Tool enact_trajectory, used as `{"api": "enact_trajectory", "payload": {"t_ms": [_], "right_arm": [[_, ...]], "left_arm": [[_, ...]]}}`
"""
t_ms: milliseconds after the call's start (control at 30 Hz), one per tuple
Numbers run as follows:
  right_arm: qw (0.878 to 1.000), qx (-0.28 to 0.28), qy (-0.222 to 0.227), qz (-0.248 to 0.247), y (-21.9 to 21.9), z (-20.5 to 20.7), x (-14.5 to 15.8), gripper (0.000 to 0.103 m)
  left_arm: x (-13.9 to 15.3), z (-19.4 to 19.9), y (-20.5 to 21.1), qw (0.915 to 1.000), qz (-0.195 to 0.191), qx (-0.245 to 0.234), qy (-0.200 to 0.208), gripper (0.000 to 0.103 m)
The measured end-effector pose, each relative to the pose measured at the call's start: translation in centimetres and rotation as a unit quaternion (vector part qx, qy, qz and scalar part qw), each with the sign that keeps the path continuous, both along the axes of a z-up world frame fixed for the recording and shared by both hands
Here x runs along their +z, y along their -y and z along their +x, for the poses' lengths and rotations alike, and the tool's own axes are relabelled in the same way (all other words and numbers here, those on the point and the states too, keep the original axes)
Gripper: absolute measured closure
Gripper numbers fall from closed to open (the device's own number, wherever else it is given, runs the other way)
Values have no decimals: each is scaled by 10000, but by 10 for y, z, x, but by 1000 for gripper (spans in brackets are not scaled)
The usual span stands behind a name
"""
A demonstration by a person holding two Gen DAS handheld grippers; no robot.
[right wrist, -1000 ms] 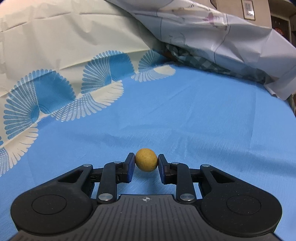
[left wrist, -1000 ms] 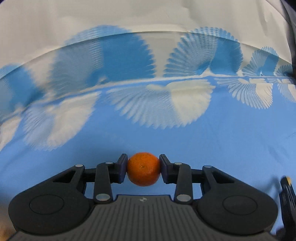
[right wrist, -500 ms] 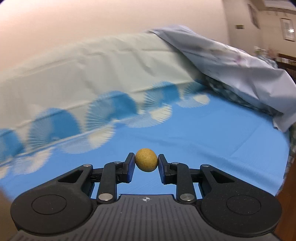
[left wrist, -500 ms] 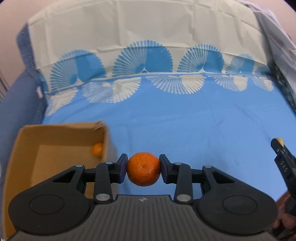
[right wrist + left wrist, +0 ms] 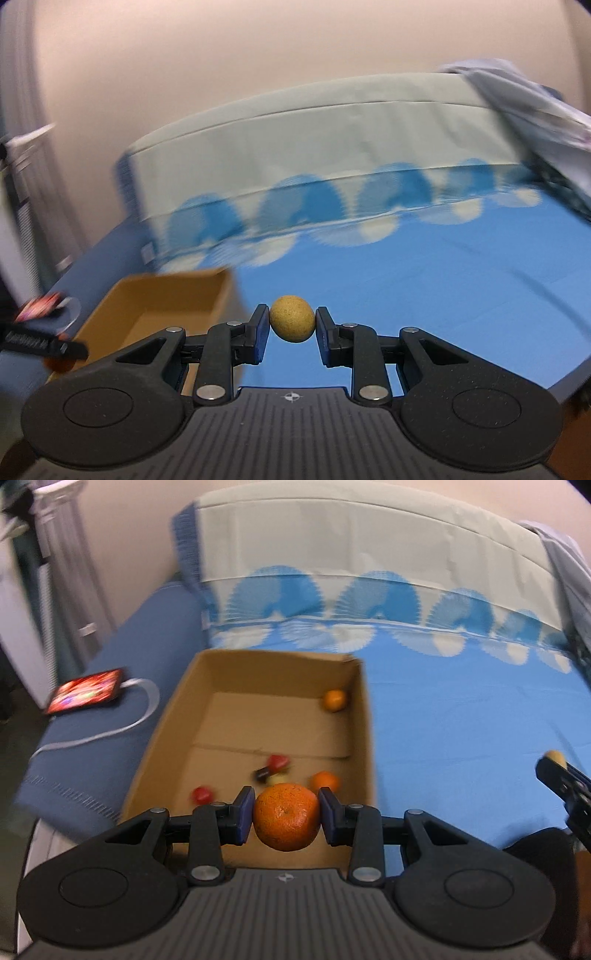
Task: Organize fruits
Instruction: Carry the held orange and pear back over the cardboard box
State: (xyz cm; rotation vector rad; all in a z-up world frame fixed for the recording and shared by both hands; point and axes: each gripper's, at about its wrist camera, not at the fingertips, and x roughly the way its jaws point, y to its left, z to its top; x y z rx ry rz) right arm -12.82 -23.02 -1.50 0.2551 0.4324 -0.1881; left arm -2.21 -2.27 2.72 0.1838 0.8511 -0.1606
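Observation:
My left gripper (image 5: 286,818) is shut on an orange mandarin (image 5: 286,816) and holds it above the near end of an open cardboard box (image 5: 364,716). The box holds two small oranges (image 5: 334,700), red fruits (image 5: 277,762) and a few other small pieces. My right gripper (image 5: 291,325) is shut on a small round yellow-brown fruit (image 5: 292,323), held in the air over the blue bed sheet (image 5: 424,280), right of the box (image 5: 218,295). The right gripper also shows at the right edge of the left wrist view (image 5: 557,771).
The box lies on a bed with a blue sheet (image 5: 461,723) with fan patterns. A lit phone (image 5: 86,695) with a white cable (image 5: 107,731) lies on the dark blue cover left of the box. A crumpled pale quilt (image 5: 535,103) lies at the right.
Both grippers have swung left with their fruits still held. The box has come fully into the left wrist view and now lies under the mandarin; it has entered the right wrist view.

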Motion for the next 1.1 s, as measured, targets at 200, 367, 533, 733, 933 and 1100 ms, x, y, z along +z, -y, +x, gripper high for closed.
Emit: {"api": "enact_trajectory", "payload": {"t_ms": [200, 367, 533, 733, 933, 1100], "right_arm": [[9968, 681, 89, -418, -54, -17, 13, 75], [9926, 985, 80, -709, -82, -21, 18, 75], [9889, 1136, 60, -956, -99, -22, 20, 75], [9874, 1189, -20, -1046, -106, -18, 19, 75], [9872, 1231, -158, -1002, -103, -9, 13, 75], [9846, 1367, -291, -1046, -103, 4, 6, 75]], "left_arm": [[2, -27, -48, 9992, -212, 329, 44, 62], [3, -40, -66, 9986, -326, 402, 100, 62], [3, -42, -73, 9983, -432, 395, 80, 62], [2, -41, -74, 9981, -472, 387, 57, 62], [-3, -32, -73, 9982, -465, 371, -62, 62], [-6, -18, -72, 9977, -521, 403, -157, 62]]}}
